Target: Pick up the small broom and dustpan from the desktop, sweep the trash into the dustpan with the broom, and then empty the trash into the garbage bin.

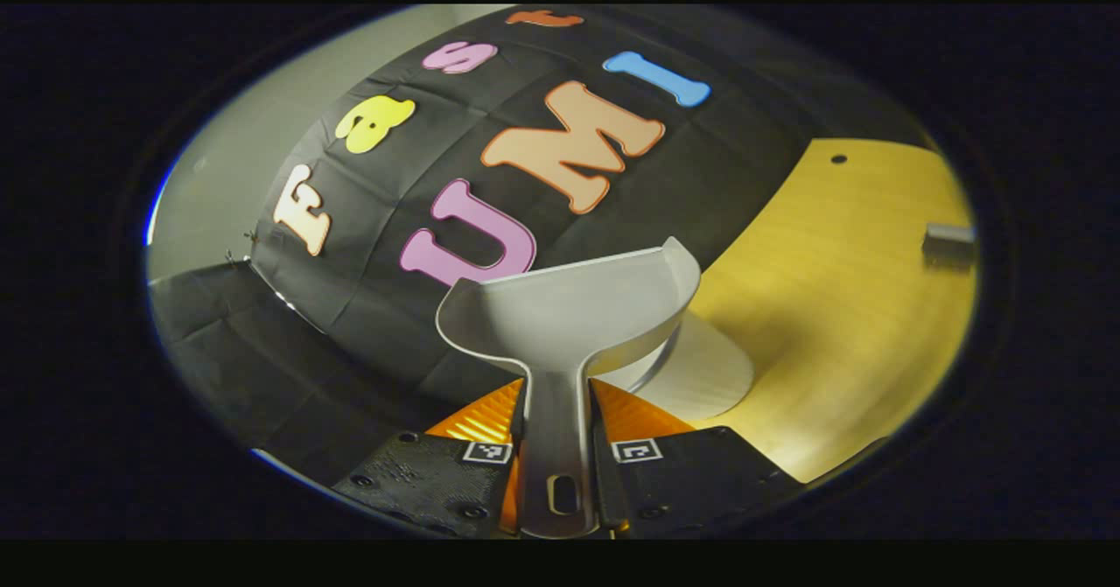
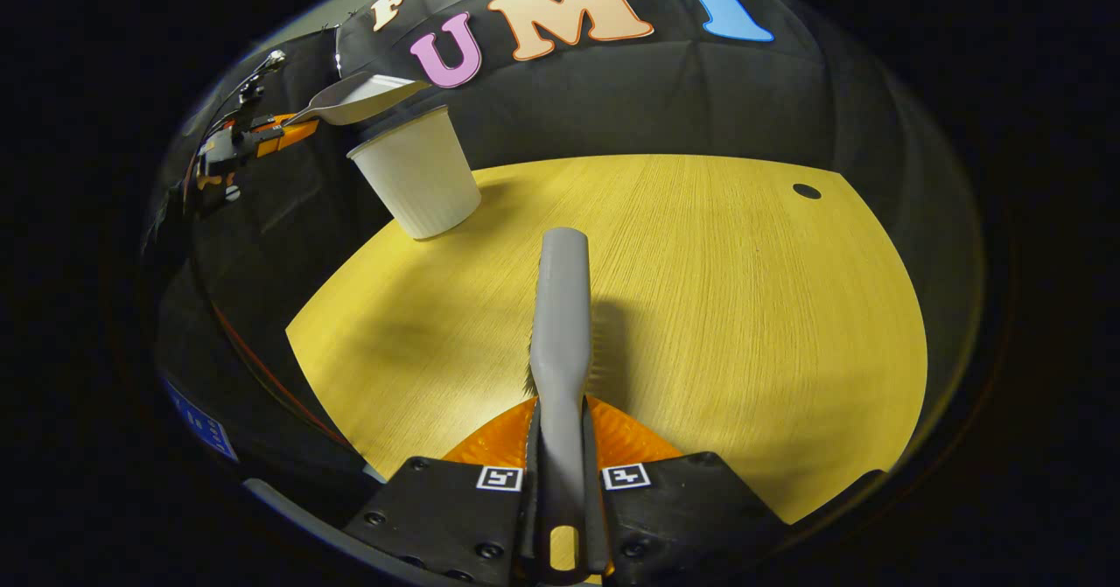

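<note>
My left gripper (image 1: 557, 447) has its jaws pinching the dustpan (image 1: 573, 311) by the handle. I hold the pan up in the air, tipped over the white bin (image 1: 700, 377). My right gripper (image 2: 560, 469) has its jaws pinching the broom (image 2: 561, 307) handle. The broom sticks out low over the yellow bench (image 2: 744, 307). The bin stands at the bench's far left corner.

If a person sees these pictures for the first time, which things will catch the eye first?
First, the grey dustpan, held by its handle in the left tongs and raised above the white garbage bin at the table's far left corner. Then the grey broom, gripped in the right tongs low over the table.
</note>
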